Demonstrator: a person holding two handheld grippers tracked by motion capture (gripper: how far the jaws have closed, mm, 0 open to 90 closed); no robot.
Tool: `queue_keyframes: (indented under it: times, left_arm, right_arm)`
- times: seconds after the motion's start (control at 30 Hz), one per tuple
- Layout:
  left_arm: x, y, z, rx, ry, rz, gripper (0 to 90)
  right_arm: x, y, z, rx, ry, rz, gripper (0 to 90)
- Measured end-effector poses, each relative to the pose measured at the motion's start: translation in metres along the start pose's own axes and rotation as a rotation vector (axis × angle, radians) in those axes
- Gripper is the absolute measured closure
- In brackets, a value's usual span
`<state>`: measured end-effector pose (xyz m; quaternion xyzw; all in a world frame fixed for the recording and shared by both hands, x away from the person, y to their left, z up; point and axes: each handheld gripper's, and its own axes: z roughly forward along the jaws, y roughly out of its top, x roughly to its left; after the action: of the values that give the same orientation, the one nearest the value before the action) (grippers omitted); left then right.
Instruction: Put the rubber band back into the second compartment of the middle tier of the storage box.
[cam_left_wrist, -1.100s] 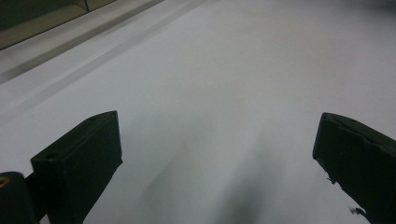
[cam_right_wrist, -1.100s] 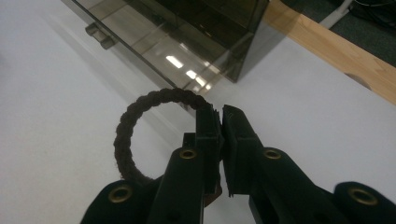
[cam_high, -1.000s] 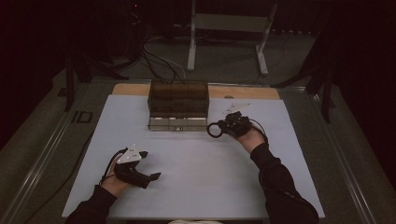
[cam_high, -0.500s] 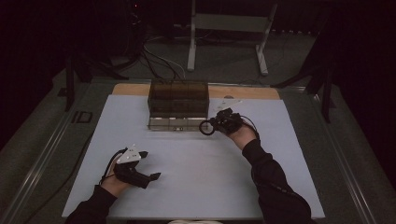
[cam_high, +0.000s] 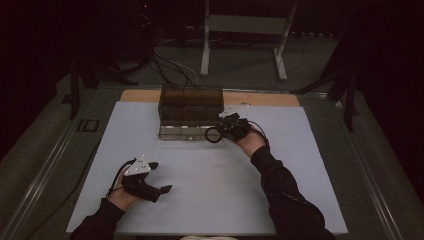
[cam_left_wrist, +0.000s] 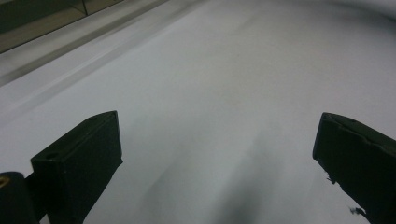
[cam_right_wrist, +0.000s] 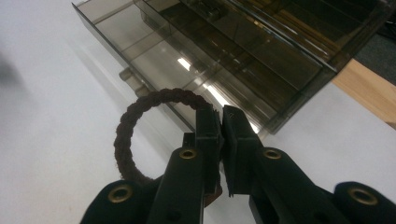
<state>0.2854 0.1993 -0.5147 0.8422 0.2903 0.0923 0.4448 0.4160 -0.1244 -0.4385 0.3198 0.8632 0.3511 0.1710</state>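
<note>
Right gripper view shows a dark braided ring (cam_right_wrist: 140, 122) pinched at its rim between the black jaws of the right gripper (cam_right_wrist: 220, 122), which are clamped together on it. It hangs just above the open front drawer (cam_right_wrist: 154, 51) of a smoky clear organizer box (cam_right_wrist: 261, 51). From the high view, the ring (cam_high: 212, 135) sits at the box's 4 o'clock corner, over the white table mat (cam_high: 210, 195). Near the mat's 7 o'clock edge, the left gripper (cam_high: 162, 177) rests with jaws wide apart, holding nothing.
</note>
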Motion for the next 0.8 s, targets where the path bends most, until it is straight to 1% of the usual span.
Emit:
queue_keyframes:
  times: [0.17,0.47,0.57,0.8]
  left_arm:
    - [0.0,0.0,-0.001,-0.006,0.0,-0.002,2.6]
    - [0.0,0.0,-0.001,-0.008,-0.003,-0.003,2.7]
    - [0.0,0.0,-0.001,-0.009,-0.004,-0.001,2.6]
    - [0.001,0.0,-0.002,-0.008,-0.006,0.002,2.6]
  right_arm:
    - [0.004,0.008,0.008,0.0,0.014,0.003,85.8]
    - [0.009,0.019,0.022,-0.004,0.022,0.001,85.7]
    - [0.009,0.022,0.026,-0.009,0.02,0.01,85.7]
    - [0.01,0.029,0.038,-0.002,0.027,0.025,85.7]
